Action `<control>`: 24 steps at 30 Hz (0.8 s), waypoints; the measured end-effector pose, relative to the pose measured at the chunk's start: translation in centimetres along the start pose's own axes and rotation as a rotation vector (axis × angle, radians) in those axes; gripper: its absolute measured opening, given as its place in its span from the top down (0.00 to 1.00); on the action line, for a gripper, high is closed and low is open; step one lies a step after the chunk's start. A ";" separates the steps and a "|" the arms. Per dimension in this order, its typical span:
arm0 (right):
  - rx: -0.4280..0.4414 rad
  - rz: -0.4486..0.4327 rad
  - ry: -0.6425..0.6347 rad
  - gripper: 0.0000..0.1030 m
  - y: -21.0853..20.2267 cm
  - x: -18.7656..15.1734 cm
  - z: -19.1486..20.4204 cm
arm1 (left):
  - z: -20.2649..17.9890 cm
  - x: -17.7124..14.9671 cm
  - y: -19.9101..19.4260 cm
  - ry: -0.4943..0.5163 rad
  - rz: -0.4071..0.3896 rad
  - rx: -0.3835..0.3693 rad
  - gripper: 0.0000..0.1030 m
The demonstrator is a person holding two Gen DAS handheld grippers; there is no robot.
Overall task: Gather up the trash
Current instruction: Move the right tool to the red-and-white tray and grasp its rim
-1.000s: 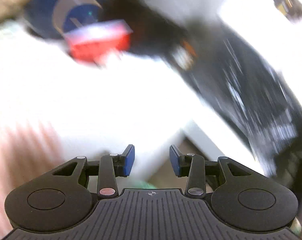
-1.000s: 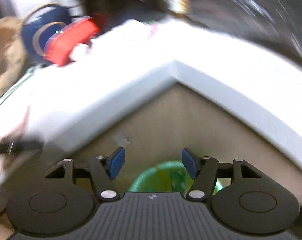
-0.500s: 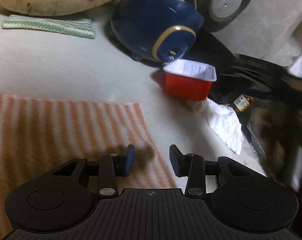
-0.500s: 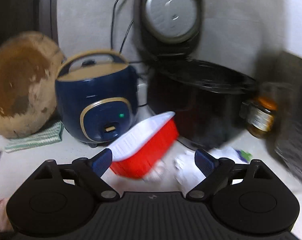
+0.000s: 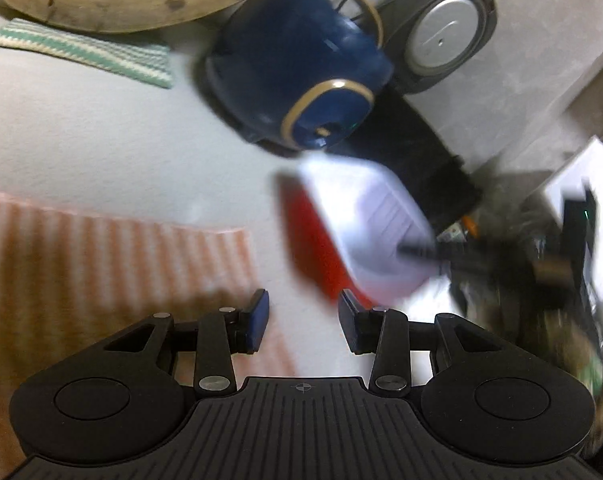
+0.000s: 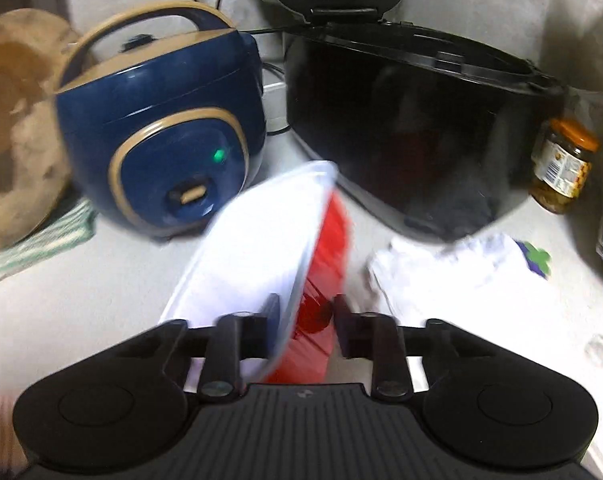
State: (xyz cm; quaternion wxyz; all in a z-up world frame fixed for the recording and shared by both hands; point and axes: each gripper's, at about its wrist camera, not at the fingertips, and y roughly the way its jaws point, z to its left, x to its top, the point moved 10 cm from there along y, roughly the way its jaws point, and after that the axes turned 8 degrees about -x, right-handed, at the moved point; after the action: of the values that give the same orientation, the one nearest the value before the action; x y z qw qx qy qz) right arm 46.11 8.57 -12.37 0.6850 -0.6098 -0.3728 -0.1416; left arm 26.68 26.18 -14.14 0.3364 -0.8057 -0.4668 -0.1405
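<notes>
Red plastic tray (image 6: 325,264), white inside, tilted before the blue rice cooker (image 6: 161,128); right gripper (image 6: 301,320) clamps its wall. Left gripper (image 5: 303,322) half open, empty.

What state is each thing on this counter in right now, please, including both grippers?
Red tray: empty, tipped on edge, wall pinched.
Right gripper: shut on the tray wall.
Left gripper: open, holding nothing.
Blue rice cooker: lid closed, green light on.
Black cooker: lid open.
Jar: capped, upright.
White paper: crumpled, lying flat.
</notes>
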 end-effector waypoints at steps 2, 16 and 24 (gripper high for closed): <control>0.076 0.029 0.004 0.91 -1.6 -2.1 -0.5 | -1.0 0.4 0.2 0.005 -0.040 0.019 0.59; 0.261 -0.040 -0.066 0.60 -9.3 -9.5 -2.8 | -4.0 -3.6 2.5 0.232 0.079 0.290 0.59; -0.046 -0.186 -0.139 0.35 -9.2 -7.8 -8.3 | -4.4 -4.4 1.5 0.243 0.098 0.304 0.59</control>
State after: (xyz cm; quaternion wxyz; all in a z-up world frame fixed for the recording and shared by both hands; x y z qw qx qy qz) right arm 37.67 -3.26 -10.84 0.6271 -0.5966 -0.4709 -0.1706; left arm 26.00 19.80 -13.86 0.5147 -0.7445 -0.3986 -0.1481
